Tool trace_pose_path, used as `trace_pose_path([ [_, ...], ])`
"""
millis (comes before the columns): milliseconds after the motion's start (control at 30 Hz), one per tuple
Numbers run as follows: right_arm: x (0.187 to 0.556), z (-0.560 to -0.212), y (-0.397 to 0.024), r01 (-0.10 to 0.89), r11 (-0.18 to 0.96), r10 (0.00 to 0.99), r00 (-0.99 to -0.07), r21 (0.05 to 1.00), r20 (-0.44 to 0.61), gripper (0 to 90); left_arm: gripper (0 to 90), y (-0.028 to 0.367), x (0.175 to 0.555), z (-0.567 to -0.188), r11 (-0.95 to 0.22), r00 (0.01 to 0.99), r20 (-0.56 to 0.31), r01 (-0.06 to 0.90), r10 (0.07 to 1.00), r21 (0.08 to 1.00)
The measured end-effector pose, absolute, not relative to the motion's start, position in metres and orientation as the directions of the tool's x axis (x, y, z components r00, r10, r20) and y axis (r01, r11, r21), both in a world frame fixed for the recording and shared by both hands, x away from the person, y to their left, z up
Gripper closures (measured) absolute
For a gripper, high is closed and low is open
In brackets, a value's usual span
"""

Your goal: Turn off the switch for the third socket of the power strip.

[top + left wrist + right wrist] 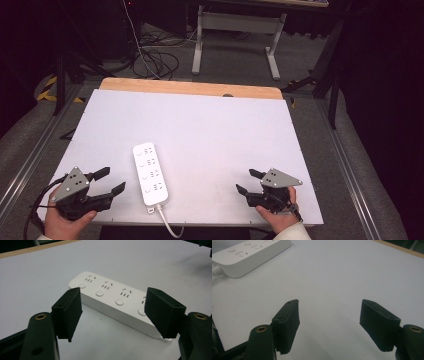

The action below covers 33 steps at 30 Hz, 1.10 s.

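A white power strip [150, 174] with several sockets and round buttons lies lengthwise on the white table, its cable [168, 225] running off the near edge. My left gripper [112, 181] is open at the near left, just left of the strip and apart from it. In the left gripper view the power strip [115, 300] lies just beyond the jaws of the left gripper [117, 315], which stand wide with nothing between them. My right gripper [246, 181] is open at the near right, above bare table. The right gripper view has the power strip [247, 252] at its top left, far from the right gripper [329, 326].
The white tabletop [210, 130] has a wooden strip [190, 88] along its far edge. Beyond it are a white table frame [235, 30] and loose cables [155, 60] on the floor. Metal rails [345, 165] run along both sides.
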State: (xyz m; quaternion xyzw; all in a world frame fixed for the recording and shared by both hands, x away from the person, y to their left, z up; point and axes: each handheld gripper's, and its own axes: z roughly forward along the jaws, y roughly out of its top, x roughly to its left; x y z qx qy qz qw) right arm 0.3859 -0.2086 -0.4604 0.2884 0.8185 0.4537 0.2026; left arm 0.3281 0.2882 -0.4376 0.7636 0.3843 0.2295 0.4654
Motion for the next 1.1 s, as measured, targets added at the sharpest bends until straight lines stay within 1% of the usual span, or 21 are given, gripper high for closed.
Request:
trace_pose_path([
  [400,0.386,-0.461,-0.208,0.289,0.426,0.654,-0.753,0.857,-0.071,32.8,32.6,0.278,0.340,-0.424,-0.277,0.604,-0.018,0.392,0.797,0.877],
  [633,0.387,-0.462,-0.208,0.293,0.426,0.656,-0.752,0.856,-0.069,32.8,32.7,0.266,0.347,-0.420,-0.308,0.611,0.016,0.376,0.791,0.874],
  [1000,0.387,-0.462,-0.207,0.293,0.430,0.653,-0.754,0.854,-0.070,32.7,32.7,0.256,0.360,-0.416,-0.314,0.627,0.011,0.376,0.779,0.872],
  [1100,0.387,-0.462,-0.208,0.292,0.431,0.651,-0.755,0.854,-0.071,32.7,32.7,0.253,0.364,-0.415,-0.305,0.629,-0.004,0.383,0.777,0.872],
])
